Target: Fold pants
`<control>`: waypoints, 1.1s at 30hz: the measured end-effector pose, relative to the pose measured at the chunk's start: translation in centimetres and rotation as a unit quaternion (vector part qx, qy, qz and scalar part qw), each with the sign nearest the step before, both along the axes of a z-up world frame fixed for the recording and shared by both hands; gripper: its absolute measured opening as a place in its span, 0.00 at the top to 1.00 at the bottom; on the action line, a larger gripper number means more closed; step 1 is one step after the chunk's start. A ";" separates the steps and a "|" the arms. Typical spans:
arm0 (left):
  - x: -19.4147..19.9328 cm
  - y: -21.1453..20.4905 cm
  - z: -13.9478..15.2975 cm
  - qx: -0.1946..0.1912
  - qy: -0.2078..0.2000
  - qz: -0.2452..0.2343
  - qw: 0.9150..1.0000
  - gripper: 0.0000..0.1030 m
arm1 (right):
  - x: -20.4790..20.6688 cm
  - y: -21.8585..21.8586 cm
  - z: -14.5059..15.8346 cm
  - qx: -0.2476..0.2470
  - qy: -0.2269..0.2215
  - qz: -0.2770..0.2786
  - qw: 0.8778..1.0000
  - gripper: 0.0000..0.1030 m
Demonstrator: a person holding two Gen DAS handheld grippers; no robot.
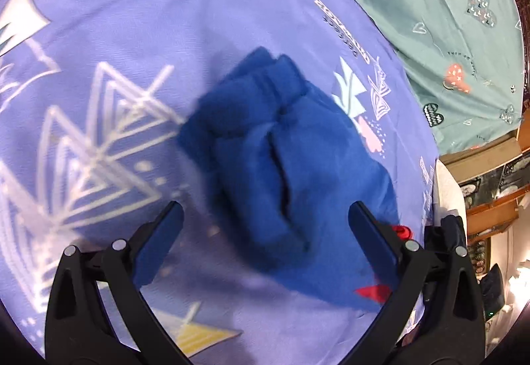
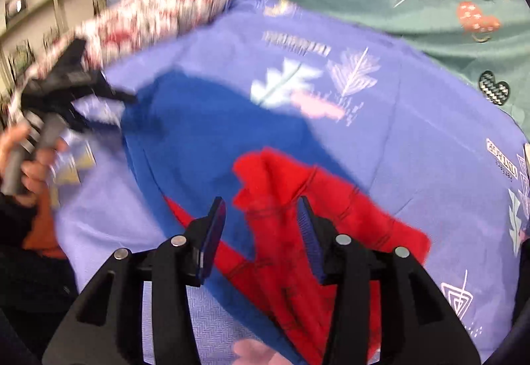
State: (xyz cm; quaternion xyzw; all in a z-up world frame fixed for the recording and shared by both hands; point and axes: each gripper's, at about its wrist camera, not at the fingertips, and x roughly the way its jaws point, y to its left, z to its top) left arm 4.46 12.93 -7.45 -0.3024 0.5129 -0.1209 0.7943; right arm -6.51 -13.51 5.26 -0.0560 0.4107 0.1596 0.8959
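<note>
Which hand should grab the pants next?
Probably right: the right gripper is open just over the pants' red part. The left gripper, also open, is farther above them.

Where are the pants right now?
The pants lie bunched on the purple sheet, centred in the left wrist view; in the right wrist view their red part sits between the right tool fingers.

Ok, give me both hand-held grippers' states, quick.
Left hand-held gripper: open, holding nothing, above the blue pants.
Right hand-held gripper: open, grips nothing, red part of the pants between its fingers.
</note>
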 end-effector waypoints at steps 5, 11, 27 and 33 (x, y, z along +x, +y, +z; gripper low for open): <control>2.1 -0.8 -0.2 0.016 0.004 0.007 1.000 0.05 | -0.3 -5.5 0.0 0.091 -0.045 -0.072 0.992 0.48; 3.4 -0.2 -1.1 -0.049 0.007 0.004 0.999 0.50 | 0.6 -8.1 -2.4 0.129 -0.032 -0.100 0.986 0.48; 0.3 -7.7 5.0 0.095 -0.116 -0.022 0.988 0.85 | -1.0 -10.9 -1.7 0.171 -0.064 -0.139 0.973 0.48; -8.7 -23.0 12.8 0.205 -0.277 -0.244 0.906 0.83 | -2.4 -16.9 0.0 0.262 -0.060 -0.197 0.943 0.46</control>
